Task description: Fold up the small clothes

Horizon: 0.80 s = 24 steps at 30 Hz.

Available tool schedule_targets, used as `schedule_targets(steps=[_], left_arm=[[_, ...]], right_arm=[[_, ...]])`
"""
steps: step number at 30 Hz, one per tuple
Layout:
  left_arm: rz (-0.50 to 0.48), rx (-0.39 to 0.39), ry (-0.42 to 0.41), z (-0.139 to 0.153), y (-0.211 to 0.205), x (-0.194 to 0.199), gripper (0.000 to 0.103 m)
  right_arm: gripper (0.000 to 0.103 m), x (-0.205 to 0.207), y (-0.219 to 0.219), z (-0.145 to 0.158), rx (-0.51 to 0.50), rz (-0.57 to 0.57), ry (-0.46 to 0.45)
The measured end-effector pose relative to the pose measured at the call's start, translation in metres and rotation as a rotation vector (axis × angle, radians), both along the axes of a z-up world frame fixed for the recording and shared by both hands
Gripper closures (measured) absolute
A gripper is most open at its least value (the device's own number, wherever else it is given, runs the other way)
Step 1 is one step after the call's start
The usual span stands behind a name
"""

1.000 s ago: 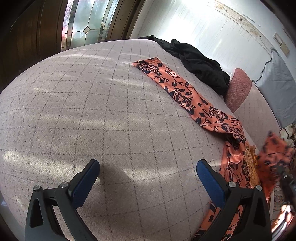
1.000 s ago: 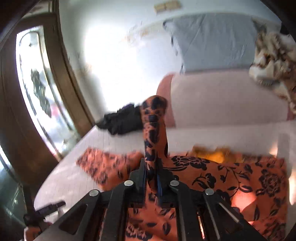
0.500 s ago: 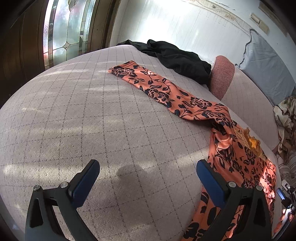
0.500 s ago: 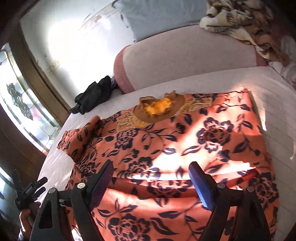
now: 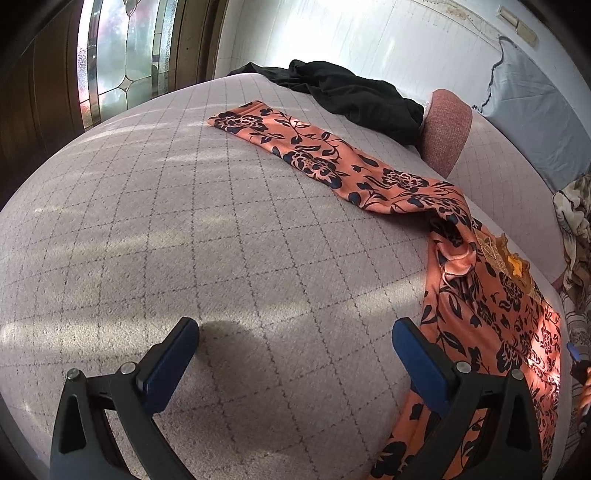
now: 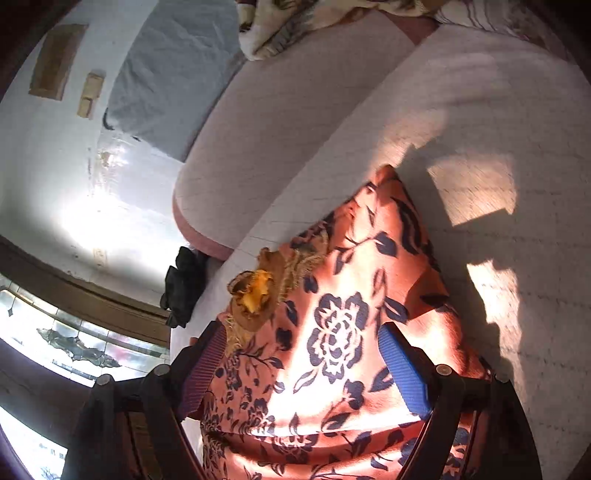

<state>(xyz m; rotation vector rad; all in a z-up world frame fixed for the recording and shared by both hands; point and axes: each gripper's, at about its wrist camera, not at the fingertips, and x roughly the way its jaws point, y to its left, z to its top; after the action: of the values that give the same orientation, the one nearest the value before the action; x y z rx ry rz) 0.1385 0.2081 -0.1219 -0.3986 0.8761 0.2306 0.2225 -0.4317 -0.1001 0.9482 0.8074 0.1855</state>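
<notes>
Orange floral garment flat, right gripper tilted above

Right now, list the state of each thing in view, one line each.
Orange garment: laid on the bed, one sleeve stretched out flat, not yet folded.
Black garment: crumpled heap at the far edge.
Left tool: open, empty, over bare bed.
Right tool: open, over the orange garment, gripping nothing.
Patterned blanket: bunched up.

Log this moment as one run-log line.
left gripper: open, over bare bedcover | right gripper: open, over orange floral garment | sleeve: spread flat
</notes>
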Motion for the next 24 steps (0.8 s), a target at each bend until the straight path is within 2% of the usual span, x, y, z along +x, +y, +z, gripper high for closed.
schedule_targets(steps=[2,4,5,6,7,8,11,14,16,18,19,21,24], left_arm=[[-0.015,0.007,-0.002,0.0,-0.003,0.002,0.0],[-0.027,0.021,0.002,0.0,-0.006,0.003,0.0],[-0.03,0.025,0.004,-0.001,-0.006,0.003,0.0],[-0.031,0.025,0.005,-0.001,-0.005,0.004,0.0],[-0.03,0.022,0.004,-0.001,-0.004,0.004,0.0],[-0.023,0.014,0.002,-0.001,-0.001,0.004,0.0],[-0.005,-0.013,0.0,-0.003,0.003,0.005,0.0],[-0.013,-0.012,0.011,-0.006,0.003,0.007,0.0],[-0.006,-0.03,0.008,-0.006,0.005,0.006,0.0],[0.012,-0.07,-0.016,-0.007,0.01,0.003,0.0],[0.021,-0.089,-0.031,-0.008,0.012,0.002,0.0],[0.03,-0.116,-0.058,-0.008,0.015,-0.001,0.0],[0.004,-0.145,-0.039,0.003,0.023,-0.001,0.0]], right_arm=[[0.015,0.018,-0.005,0.01,0.003,0.001,-0.035],[0.013,0.041,-0.015,0.004,-0.076,-0.03,-0.03],[0.013,0.052,-0.025,-0.012,-0.119,-0.064,0.028],[0.013,0.062,-0.033,-0.036,-0.115,-0.087,0.122],[0.013,0.063,-0.04,-0.055,-0.071,-0.109,0.156],[0.013,0.056,-0.042,-0.053,-0.06,-0.146,0.103],[0.013,0.038,-0.025,-0.021,-0.162,-0.145,0.03],[0.013,0.008,0.017,0.016,-0.295,-0.03,-0.079],[0.013,-0.013,0.047,0.025,-0.326,0.062,-0.118],[0.009,-0.025,0.068,0.014,-0.313,0.131,-0.095],[0.008,-0.027,0.074,-0.001,-0.327,0.161,-0.041],[0.008,-0.032,0.078,-0.031,-0.374,0.137,0.118],[0.008,-0.061,0.085,-0.014,-0.324,0.108,-0.003]])
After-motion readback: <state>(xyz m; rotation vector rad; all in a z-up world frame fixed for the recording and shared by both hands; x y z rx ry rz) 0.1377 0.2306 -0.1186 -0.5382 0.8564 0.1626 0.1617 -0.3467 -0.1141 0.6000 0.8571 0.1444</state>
